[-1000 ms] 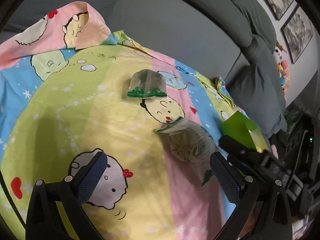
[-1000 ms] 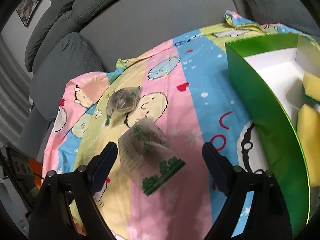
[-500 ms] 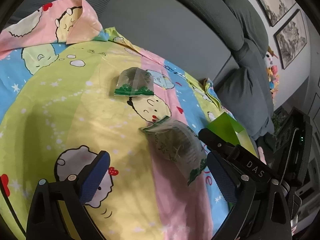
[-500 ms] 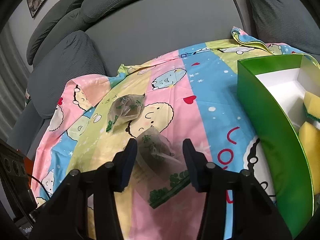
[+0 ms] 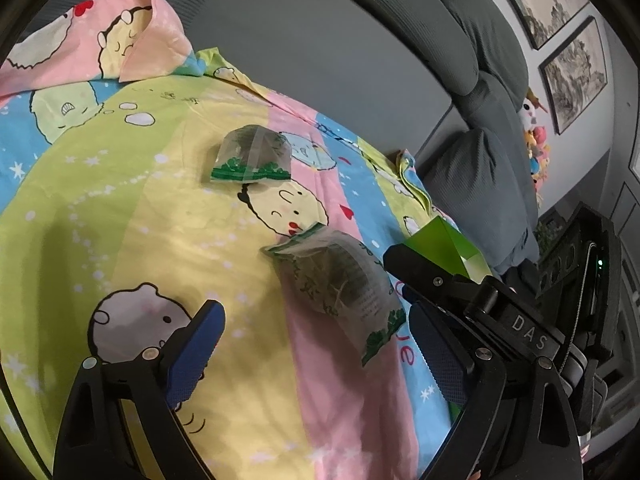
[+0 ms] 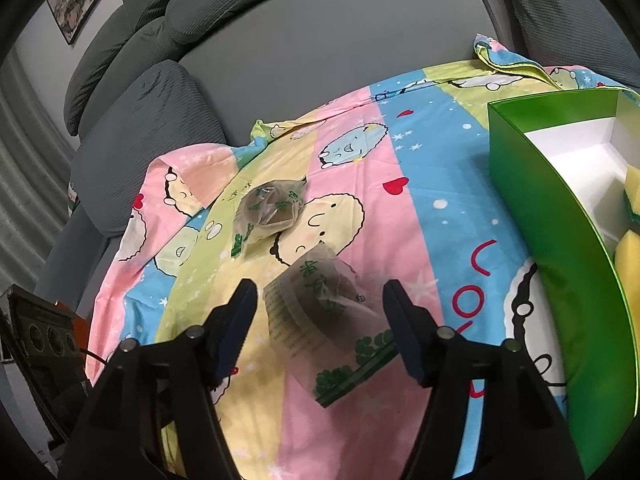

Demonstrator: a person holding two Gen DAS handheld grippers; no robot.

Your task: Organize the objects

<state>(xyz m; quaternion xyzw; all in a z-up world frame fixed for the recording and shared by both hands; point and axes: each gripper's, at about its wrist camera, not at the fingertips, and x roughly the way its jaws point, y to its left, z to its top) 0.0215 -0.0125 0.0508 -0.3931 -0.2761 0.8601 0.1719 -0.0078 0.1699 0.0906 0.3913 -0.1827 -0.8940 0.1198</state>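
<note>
Two clear tea bags with green print lie on a cartoon-print sheet. The near bag (image 6: pixel 324 320) lies between the fingers of my right gripper (image 6: pixel 320 320), which is open around it; the fingers do not touch it. It also shows in the left wrist view (image 5: pixel 340 280). The far bag (image 6: pixel 270 210) lies further back, and shows in the left wrist view (image 5: pixel 252 156). My left gripper (image 5: pixel 316 344) is open and empty, hovering above the sheet left of the near bag. A green box (image 6: pixel 532 208) with yellow sponges (image 6: pixel 630 256) stands at the right.
The sheet (image 5: pixel 120 220) covers a grey sofa seat; the sofa back (image 6: pixel 320 40) and cushions rise behind. The right gripper's body (image 5: pixel 500 320) shows at the right of the left wrist view. A black device (image 6: pixel 36 320) sits off the left edge.
My right gripper closed partly around the near bag, then opened wider again and stays over it. My left gripper drifted slightly; both bags lie where they were.
</note>
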